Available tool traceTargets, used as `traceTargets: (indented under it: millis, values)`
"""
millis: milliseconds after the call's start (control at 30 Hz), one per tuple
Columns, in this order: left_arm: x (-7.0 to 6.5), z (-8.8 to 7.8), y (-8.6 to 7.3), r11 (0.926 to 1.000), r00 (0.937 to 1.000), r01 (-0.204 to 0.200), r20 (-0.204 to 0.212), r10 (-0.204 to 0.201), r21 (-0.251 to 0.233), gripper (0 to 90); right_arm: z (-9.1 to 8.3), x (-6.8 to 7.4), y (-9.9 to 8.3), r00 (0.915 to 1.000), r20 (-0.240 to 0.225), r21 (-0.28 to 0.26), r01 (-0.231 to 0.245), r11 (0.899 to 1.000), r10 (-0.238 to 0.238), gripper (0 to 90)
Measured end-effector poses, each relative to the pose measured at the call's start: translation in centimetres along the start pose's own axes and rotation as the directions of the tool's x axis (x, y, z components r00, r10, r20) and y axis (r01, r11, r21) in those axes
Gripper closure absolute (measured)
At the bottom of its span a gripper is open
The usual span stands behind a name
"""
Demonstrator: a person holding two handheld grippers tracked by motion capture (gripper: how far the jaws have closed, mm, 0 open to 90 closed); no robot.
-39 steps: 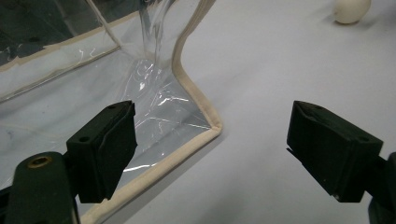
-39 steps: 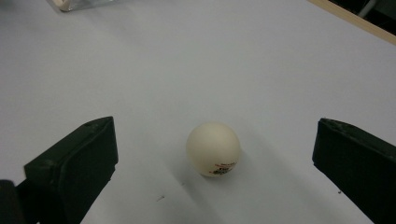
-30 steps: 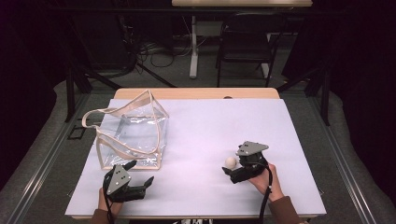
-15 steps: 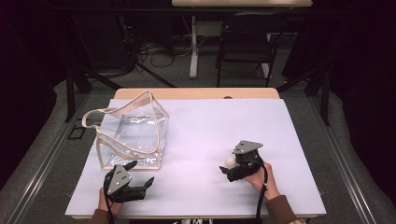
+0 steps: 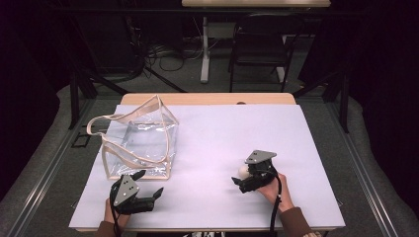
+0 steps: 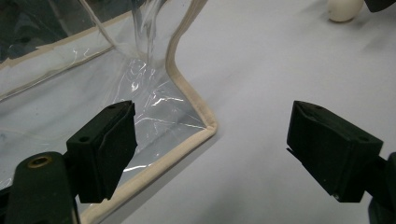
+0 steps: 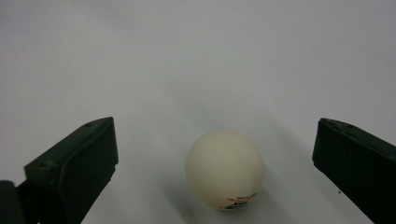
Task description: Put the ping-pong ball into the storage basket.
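Two grippers working low in the high view. Right gripper [image 5: 243, 180], lower right of centre: jaws spread wide, straddling a white ball [image 7: 225, 169] lying on the table [image 5: 222, 128], not touching it. Left gripper [image 5: 150, 190], lower left: jaws spread, sitting just beside the corner of the clear bag [image 5: 141, 140].

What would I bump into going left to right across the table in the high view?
Clear bag → left gripper → white ball → right gripper, open around the ball.
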State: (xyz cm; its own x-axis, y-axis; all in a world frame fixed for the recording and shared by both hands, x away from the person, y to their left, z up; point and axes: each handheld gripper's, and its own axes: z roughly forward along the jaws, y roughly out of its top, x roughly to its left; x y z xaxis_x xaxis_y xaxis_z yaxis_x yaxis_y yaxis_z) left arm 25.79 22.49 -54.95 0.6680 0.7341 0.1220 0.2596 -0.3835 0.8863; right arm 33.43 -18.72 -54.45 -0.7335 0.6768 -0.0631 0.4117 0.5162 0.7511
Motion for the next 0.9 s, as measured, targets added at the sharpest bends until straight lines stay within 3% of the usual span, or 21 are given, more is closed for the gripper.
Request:
traceTargets:
  millis: [400, 900]
  values:
    - [-0.01, 0.03, 0.02, 1.0000, 1.0000, -0.001, 0.001, 0.001, 0.003, 16.1, -0.24, 0.29, -0.51, 0.9995, 0.032, 0.023, -0.005, 1.000, 0.004, 29.4]
    - [0.01, 0.08, 0.01, 1.0000, 1.0000, 0.001, 0.001, -0.001, 0.004, 16.1, 0.04, 0.44, -0.72, 0.9982, 0.060, 0.056, -0.004, 0.998, 0.001, 40.8]
